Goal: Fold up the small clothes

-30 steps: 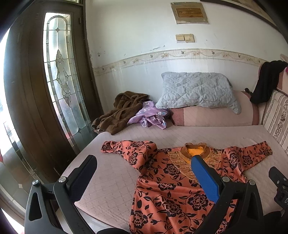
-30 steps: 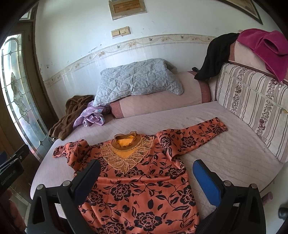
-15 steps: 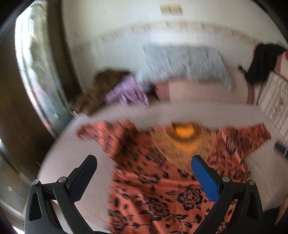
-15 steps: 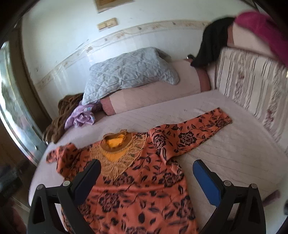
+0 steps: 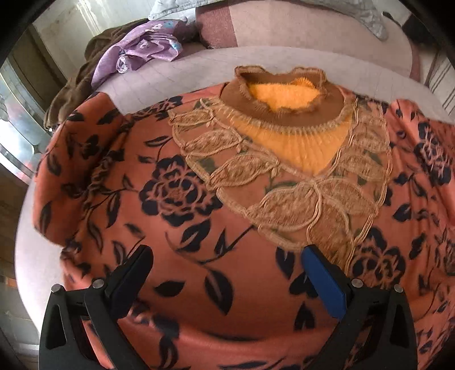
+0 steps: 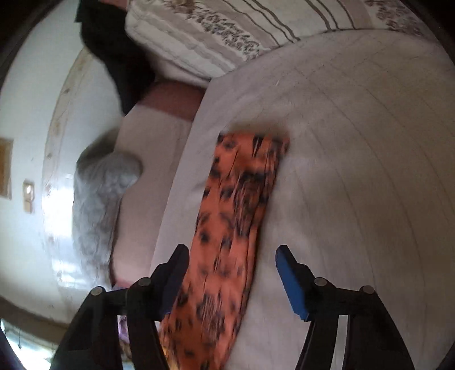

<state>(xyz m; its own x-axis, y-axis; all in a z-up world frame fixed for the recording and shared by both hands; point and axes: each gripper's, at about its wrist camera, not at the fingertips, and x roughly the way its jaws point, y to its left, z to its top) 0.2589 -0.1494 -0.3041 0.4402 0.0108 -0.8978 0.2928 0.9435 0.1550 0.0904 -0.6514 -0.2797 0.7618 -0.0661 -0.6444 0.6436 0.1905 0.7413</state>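
Note:
An orange blouse [image 5: 176, 199] with black roses lies flat on the pale quilted bed [image 5: 182, 68]. Its brown collar [image 5: 284, 111] with yellow lining and beige lace yoke points away from me. My left gripper [image 5: 227, 270] is open, low over the blouse's chest just below the lace. In the right wrist view, rolled sideways, the blouse's right sleeve [image 6: 236, 205] stretches across the bed [image 6: 355, 170]. My right gripper [image 6: 231, 273] is open and straddles the sleeve, with the cuff ahead of the fingertips. The view is blurred.
A purple garment [image 5: 142, 48] and a brown one [image 5: 71, 94] are heaped at the bed's far left corner. A pink bolster [image 5: 298, 25] lines the head. A grey pillow [image 6: 105, 196], striped cushions [image 6: 227, 31] and a black garment [image 6: 119, 57] lie beyond the sleeve.
Both grippers have dropped from a raised view of the whole bed to close over the blouse. The left moved down to the chest, the right rolled sideways over the right sleeve.

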